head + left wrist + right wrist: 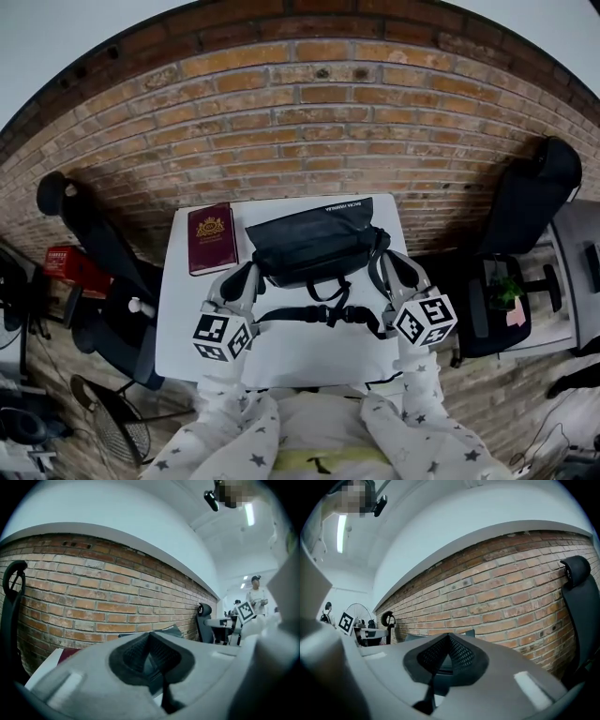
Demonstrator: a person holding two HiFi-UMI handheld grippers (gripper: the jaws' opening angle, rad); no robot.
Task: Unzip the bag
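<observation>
While the star-print sleeves fill the near edge, both claws rest on the white table just ahead of them. The left claw has its jaws pressed together with nothing between the pads; its own view shows only a dark slit and the bag behind it. The right claw is the same: jaws closed, empty. The left one sits at the bag's near left corner, the right one at its near right corner, close to it; contact can't be told. Between the claws the black strap lies slack across the table. Just past it is the black bag, flat on the table's middle-back part, zip closed as far as can be seen; the zip pull can't be made out. A red book lies just left of the bag, apart from it. The brick wall is behind, with dark office chairs either side. Judgement: the bag looks like soft, light fabric, so it will likely slide and bunch on the smooth top. Best to pin one end or the strap anchor with one claw and pinch the small pull with the other; the pull is thin and could slip.
</observation>
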